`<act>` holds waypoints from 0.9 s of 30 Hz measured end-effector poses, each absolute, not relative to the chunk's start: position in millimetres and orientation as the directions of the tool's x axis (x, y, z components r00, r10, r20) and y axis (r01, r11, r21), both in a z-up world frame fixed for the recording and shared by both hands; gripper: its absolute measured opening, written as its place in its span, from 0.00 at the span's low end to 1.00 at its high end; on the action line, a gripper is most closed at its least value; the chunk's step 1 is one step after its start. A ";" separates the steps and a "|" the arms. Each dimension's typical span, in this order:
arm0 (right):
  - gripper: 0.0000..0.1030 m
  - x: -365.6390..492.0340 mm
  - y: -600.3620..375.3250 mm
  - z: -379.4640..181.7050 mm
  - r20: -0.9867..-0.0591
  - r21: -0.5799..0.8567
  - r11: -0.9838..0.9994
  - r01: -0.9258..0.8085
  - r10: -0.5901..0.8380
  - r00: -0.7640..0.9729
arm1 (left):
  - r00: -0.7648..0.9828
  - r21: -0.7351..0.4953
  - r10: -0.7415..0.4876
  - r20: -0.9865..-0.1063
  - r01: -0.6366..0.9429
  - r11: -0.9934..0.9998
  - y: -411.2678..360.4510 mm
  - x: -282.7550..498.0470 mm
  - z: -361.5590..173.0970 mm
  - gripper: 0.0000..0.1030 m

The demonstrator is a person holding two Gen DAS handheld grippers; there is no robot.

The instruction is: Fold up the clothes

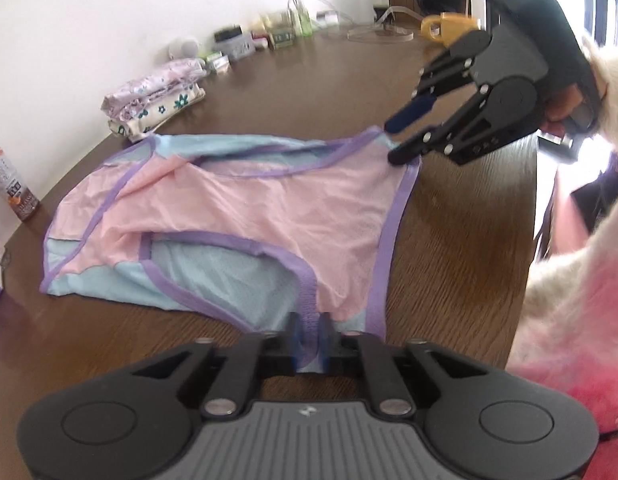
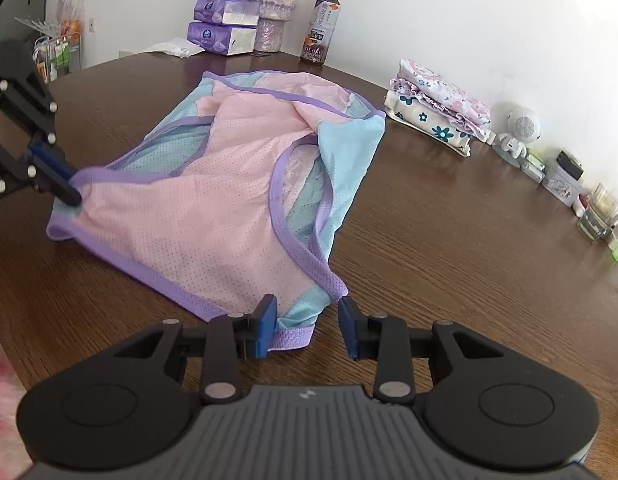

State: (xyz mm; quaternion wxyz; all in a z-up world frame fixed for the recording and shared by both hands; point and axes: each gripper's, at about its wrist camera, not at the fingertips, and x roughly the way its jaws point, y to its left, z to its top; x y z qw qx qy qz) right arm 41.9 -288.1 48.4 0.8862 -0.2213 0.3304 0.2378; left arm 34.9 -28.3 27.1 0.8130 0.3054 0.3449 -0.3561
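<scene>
The pink, pale-blue and purple-trimmed mesh garment is lying spread and rumpled on the dark brown wooden counter, stretching away ahead of both sets of jaws. The left gripper is pinching a purple-banded corner, its jaws closed tight on the trim. The right gripper is sitting with its jaws parted; the opposite purple-edged corner is lying between them, touching only one pad, so nothing is being gripped there. Beyond the garment, against the wall, a stack of folded floral fabrics is resting, and a brown drink bottle is standing farther back. The scene fits either a garment being picked up for folding or one being set down and released, so no verdict is offered. The risk from here, as I judge it: with only one corner held, any lift is going to drag the thin mesh lopsided, bunching the layers and skewing the edges; the slippery fabric could also be slipping out of a shallow pinch.
</scene>
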 end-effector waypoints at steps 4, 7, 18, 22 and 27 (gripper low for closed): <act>0.34 36.5 -283.5 46.6 -0.682 -0.275 0.773 -0.572 0.262 0.682 | 0.591 0.400 -0.338 -0.733 0.775 0.489 -33.2 6.9 40.1 0.05; 0.34 32.7 -280.0 45.2 -0.675 -0.306 0.759 -0.574 0.252 0.693 | 0.600 0.437 -0.345 -0.722 0.782 0.444 -36.3 -9.4 43.1 0.11; 0.38 36.2 -288.0 46.6 -0.695 -0.233 0.792 -0.565 0.270 0.666 | 0.556 0.269 -0.377 -0.741 0.760 0.592 -23.6 30.6 42.4 0.30; 0.38 39.3 -292.9 47.3 -0.707 -0.179 0.812 -0.556 0.286 0.646 | 0.509 0.234 -0.366 -0.779 0.778 0.583 -26.6 36.5 29.6 0.21; 0.12 43.2 -299.0 48.3 -0.720 -0.111 0.833 -0.542 0.308 0.621 | 0.462 0.203 -0.376 -0.804 0.806 0.556 -28.0 32.3 21.9 0.03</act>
